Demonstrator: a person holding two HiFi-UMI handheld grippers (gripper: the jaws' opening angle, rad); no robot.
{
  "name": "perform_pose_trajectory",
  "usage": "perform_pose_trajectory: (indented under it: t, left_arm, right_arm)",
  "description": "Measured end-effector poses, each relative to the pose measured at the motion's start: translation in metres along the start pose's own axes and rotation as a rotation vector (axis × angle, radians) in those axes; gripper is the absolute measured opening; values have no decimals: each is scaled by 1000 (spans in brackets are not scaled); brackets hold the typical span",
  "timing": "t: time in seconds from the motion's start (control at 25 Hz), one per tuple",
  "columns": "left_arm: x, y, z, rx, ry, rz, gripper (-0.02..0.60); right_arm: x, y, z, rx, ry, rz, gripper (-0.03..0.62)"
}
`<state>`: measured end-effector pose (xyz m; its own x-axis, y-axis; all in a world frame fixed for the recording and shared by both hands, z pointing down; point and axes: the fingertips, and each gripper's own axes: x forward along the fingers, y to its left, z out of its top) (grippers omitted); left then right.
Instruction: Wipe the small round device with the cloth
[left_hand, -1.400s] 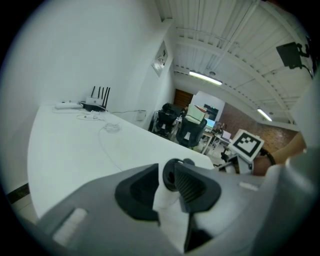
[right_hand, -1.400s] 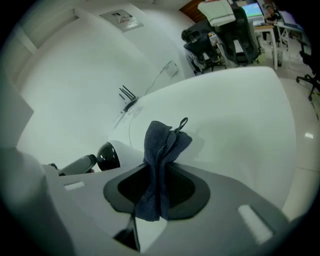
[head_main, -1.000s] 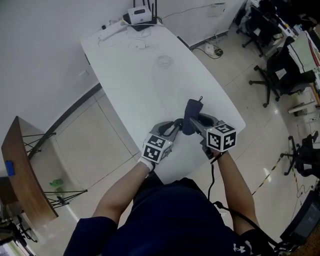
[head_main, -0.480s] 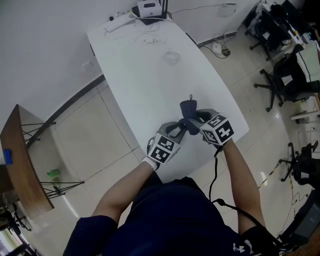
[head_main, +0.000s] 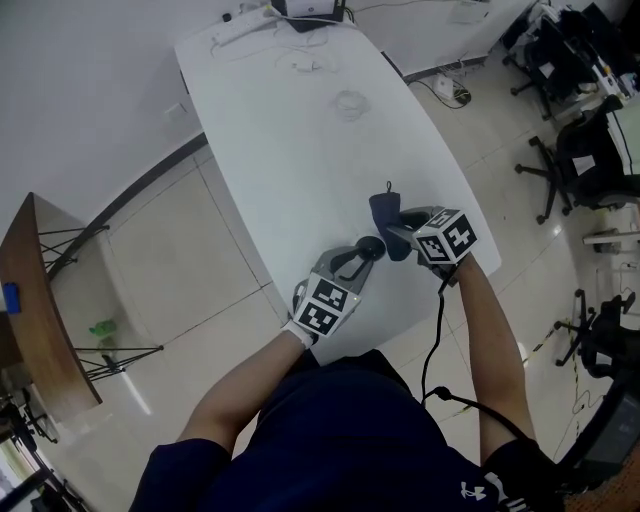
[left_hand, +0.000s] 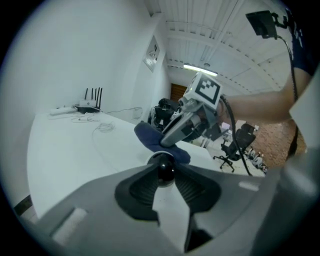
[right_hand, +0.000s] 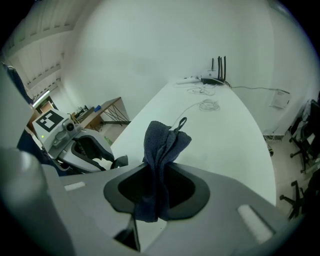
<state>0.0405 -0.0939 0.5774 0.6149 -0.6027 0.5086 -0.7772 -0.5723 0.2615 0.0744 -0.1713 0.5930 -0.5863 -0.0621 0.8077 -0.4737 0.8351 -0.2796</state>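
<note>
My left gripper (head_main: 366, 250) is shut on a small round black device (left_hand: 165, 169), held above the near end of the white table (head_main: 300, 150). The device (head_main: 372, 246) shows dark at the jaw tips in the head view. My right gripper (head_main: 398, 232) is shut on a folded dark blue cloth (right_hand: 161, 150), which stands up between the jaws with a hanging loop on top. In the left gripper view the cloth (left_hand: 150, 138) lies just beyond the device, close to it; whether they touch I cannot tell. The two grippers face each other.
A router with antennas (right_hand: 215, 77), a power strip (left_hand: 64, 111) and coiled white cable (head_main: 350, 102) lie at the table's far end. A wooden shelf (head_main: 40, 300) stands on the floor to the left. Office chairs (head_main: 590, 150) stand to the right.
The two grippers have stayed close together over the near end of the table. The right gripper with the cloth has shifted slightly against the device. The head camera has moved a little.
</note>
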Motion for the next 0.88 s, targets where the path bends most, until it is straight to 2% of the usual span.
perform_pose_trajectory:
  t: [0.28,0.52,0.72,0.88]
  left_arm:
    - [1,-1,1,-10,-6,28,101]
    - [0,2,-1,-12,-9,43,103]
    - [-5,7,1,-14,-17,50,107]
    - [-7,7,3,-8,-24,52,107]
  right_arm:
    - [42,-10,-34,39,68,77,103]
    - [61,-22,-46,115,83,46,101]
    - [38,-24,-30,133,-5,-9,101]
    - [-8,-4,3,19,-97,18,101]
